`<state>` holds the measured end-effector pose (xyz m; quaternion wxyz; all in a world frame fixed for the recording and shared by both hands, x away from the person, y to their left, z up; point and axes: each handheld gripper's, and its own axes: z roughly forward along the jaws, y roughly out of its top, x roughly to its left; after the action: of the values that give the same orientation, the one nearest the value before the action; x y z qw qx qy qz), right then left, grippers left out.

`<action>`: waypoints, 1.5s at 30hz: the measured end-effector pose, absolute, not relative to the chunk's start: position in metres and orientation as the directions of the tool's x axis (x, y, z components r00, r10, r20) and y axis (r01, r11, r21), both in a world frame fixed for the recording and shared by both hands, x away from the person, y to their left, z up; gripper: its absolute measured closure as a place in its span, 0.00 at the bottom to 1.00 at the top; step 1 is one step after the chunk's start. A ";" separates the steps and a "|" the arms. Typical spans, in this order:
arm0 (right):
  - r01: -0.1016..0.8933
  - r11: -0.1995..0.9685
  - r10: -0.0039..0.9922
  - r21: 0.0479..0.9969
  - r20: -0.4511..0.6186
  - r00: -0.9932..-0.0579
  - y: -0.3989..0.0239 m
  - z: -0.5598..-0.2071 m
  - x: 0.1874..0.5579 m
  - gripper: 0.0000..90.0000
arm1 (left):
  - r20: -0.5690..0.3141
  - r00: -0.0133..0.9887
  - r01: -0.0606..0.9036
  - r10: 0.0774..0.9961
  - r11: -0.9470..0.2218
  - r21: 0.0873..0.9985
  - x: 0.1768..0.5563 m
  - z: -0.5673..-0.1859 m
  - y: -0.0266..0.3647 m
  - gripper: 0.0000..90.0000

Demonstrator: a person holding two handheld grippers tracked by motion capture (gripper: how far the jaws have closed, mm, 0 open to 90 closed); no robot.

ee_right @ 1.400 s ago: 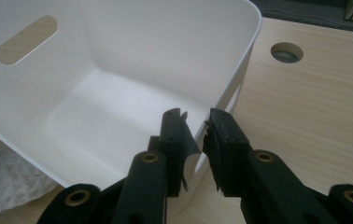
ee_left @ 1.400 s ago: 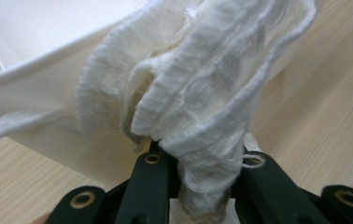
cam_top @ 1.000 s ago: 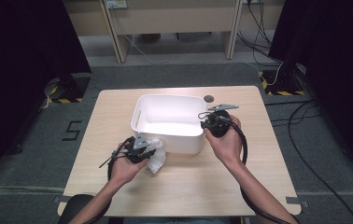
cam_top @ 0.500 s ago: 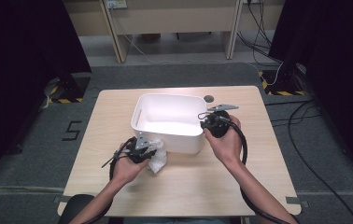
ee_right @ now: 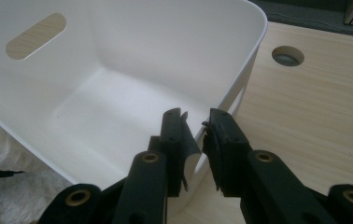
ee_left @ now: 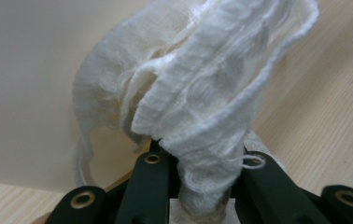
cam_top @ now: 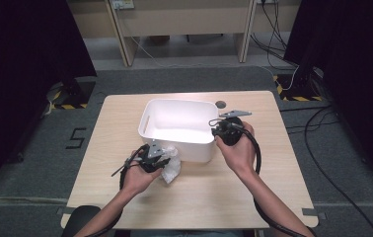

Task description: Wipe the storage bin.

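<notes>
Both grippers point(cam_top: 157, 157) point(cam_top: 219, 129) crowd the tub's point(cam_top: 174, 144) rim.

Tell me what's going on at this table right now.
A person sits at a wooden table with a gripper in each hand. The left gripper is clamped on a crumpled white cloth, held just outside the near wall of an empty white plastic bin. The right gripper pinches the bin's right rim, with one jaw inside the wall and one outside, as if steadying it. The cloth is not in the bin yet.
</notes>
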<state>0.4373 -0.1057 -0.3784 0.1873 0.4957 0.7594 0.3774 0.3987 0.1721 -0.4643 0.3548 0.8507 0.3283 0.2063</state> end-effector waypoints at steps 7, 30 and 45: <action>0.610 0.225 0.893 0.759 0.089 -0.440 -0.106 -0.379 0.437 0.85 | 0.114 0.698 0.404 0.707 -0.521 0.752 0.398 -0.456 0.170 0.87; 0.606 0.223 0.892 0.763 0.091 -0.444 -0.105 -0.379 0.436 0.85 | 0.147 0.684 0.352 0.714 -0.500 0.792 0.394 -0.422 0.178 0.87; 0.601 0.230 0.890 0.765 0.084 -0.448 -0.105 -0.379 0.436 0.85 | 0.161 0.701 0.336 0.695 -0.521 0.784 0.394 -0.420 0.169 0.87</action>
<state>0.4362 -0.1047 -0.3791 0.1900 0.4900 0.7609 0.3807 0.3937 0.1689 -0.4200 0.3809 0.8399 0.3068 0.2352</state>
